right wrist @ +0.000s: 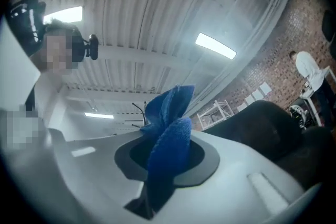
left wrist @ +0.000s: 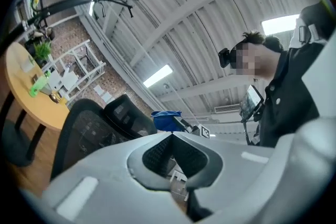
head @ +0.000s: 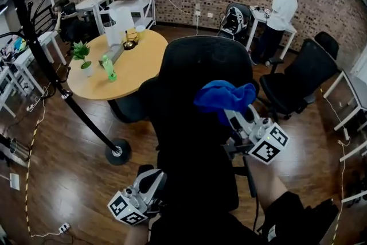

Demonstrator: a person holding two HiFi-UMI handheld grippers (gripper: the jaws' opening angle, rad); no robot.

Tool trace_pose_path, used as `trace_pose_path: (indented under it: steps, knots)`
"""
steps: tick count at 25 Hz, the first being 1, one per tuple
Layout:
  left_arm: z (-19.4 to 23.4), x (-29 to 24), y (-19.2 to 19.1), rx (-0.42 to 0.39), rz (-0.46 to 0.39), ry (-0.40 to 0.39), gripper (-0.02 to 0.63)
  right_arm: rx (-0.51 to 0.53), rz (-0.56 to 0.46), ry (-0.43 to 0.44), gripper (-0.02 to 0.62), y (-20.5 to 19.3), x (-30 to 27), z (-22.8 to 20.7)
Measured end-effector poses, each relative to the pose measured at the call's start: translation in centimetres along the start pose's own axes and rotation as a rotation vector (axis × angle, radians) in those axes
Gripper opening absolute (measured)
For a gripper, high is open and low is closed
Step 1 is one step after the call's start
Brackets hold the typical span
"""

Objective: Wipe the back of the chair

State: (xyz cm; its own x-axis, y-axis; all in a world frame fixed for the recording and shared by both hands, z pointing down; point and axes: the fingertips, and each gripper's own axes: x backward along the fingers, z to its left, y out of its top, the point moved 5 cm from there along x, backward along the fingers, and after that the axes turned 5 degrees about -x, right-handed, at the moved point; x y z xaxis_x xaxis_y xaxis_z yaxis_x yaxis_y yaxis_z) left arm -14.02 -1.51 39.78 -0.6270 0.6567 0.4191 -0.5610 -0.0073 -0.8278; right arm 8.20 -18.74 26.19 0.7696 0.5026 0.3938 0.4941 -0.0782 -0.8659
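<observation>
A black mesh office chair (head: 198, 100) stands right in front of me, its back facing me. My right gripper (head: 232, 115) is raised against the right side of the chair back and is shut on a blue cloth (head: 225, 96). In the right gripper view the blue cloth (right wrist: 168, 149) is pinched between the jaws and sticks up. My left gripper (head: 150, 182) hangs low at the chair's left side, jaws shut with nothing between them. In the left gripper view the chair back (left wrist: 100, 126) and the blue cloth (left wrist: 166, 119) show beyond the shut jaws.
A round wooden table (head: 123, 63) with a plant, a green bottle and other items stands behind the chair. A black coat stand (head: 117, 152) is at left. Another black chair (head: 298, 80) is at right. A person (head: 278, 20) stands at a far desk.
</observation>
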Motion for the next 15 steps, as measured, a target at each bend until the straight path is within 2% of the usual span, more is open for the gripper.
trace_pose_path:
  steps: [5,8,10,13,15]
  knots:
    - [-0.1,4.2,1.8,-0.077,-0.064,0.19,-0.006,-0.095,-0.01,0.158,0.061,0.0,-9.1,-0.2]
    - [-0.6,6.0,2.7,-0.127,-0.099,0.271,-0.006,-0.108,-0.035,0.243,0.061,1.1,-13.9,0.6]
    - [-0.9,7.3,3.2,-0.15,-0.12,0.316,-0.006,-0.081,-0.023,0.182,0.061,0.7,-17.2,-0.8]
    - [-1.0,9.4,3.3,-0.159,-0.144,0.376,-0.006,-0.03,0.075,-0.03,0.061,-1.8,-20.9,-6.0]
    - [-1.1,10.6,3.1,-0.157,-0.15,0.404,-0.006,-0.068,0.142,-0.144,0.061,-3.7,-21.3,-9.1]
